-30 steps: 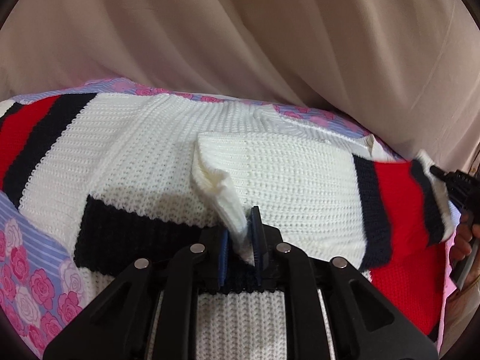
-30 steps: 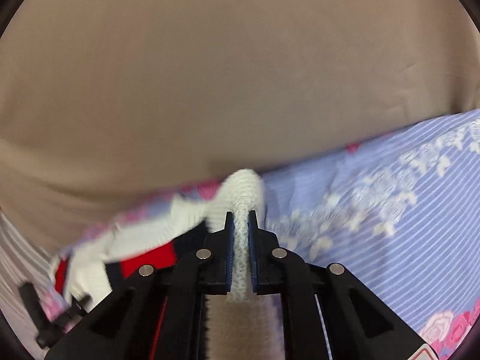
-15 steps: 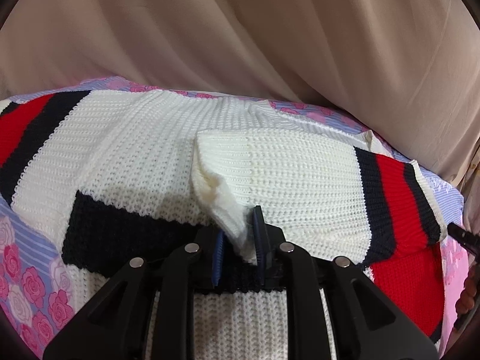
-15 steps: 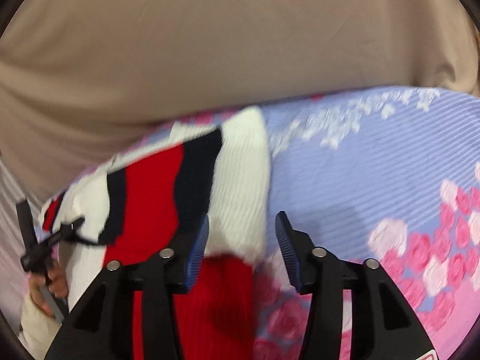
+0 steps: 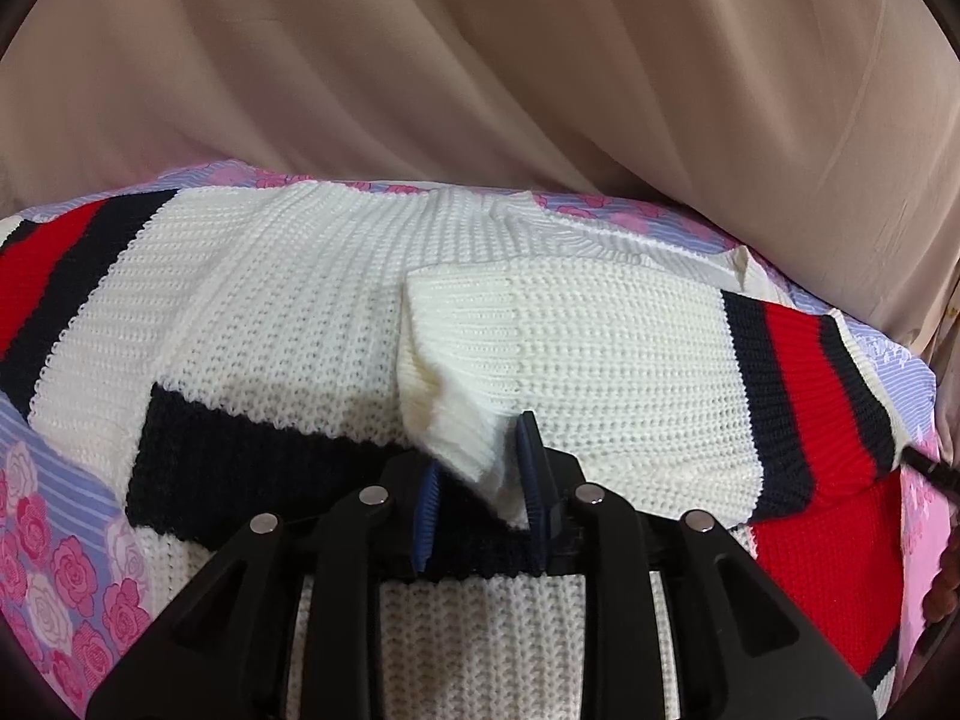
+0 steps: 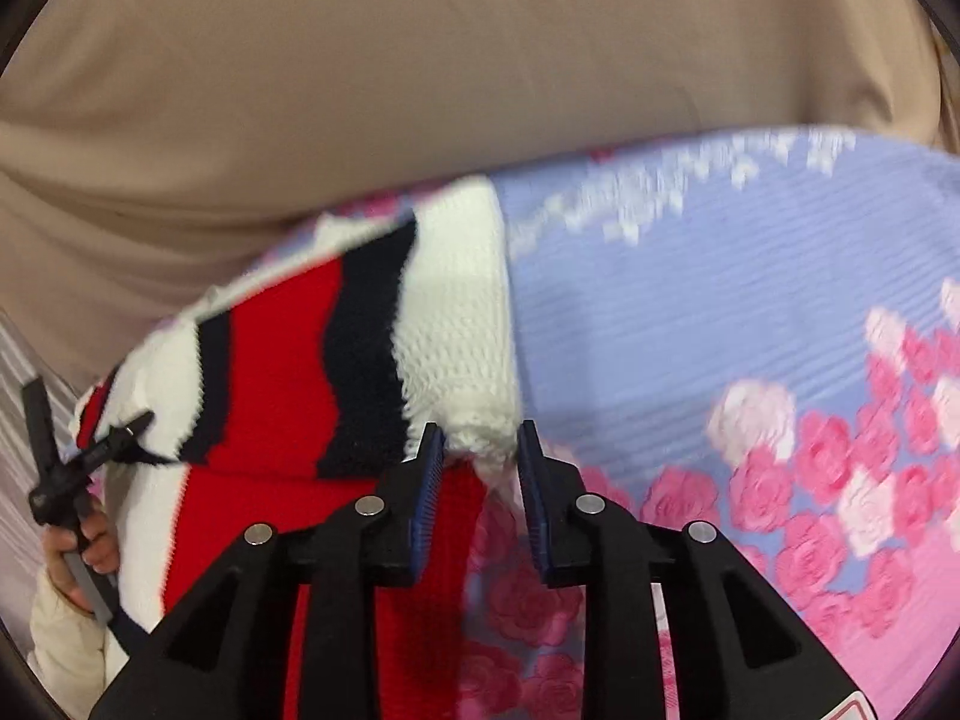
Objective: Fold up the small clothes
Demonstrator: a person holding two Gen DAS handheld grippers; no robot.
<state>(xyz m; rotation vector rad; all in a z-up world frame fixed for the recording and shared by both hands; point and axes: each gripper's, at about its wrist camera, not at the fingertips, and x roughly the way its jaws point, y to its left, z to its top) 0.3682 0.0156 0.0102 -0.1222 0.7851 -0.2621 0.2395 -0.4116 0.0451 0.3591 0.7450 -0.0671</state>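
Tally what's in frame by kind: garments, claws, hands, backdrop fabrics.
Knit sweater: 1
Claws: 2, left claw and right claw
Hands in view: 1, the hand on the left claw's handle
Floral sheet: 1
Beige curtain: 1
Total: 6

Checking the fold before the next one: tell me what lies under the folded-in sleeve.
The sleeve lies across the sweater's white body and part of its navy band. Whatever the sleeve covers is hidden. The floral sheet shows around the sweater.
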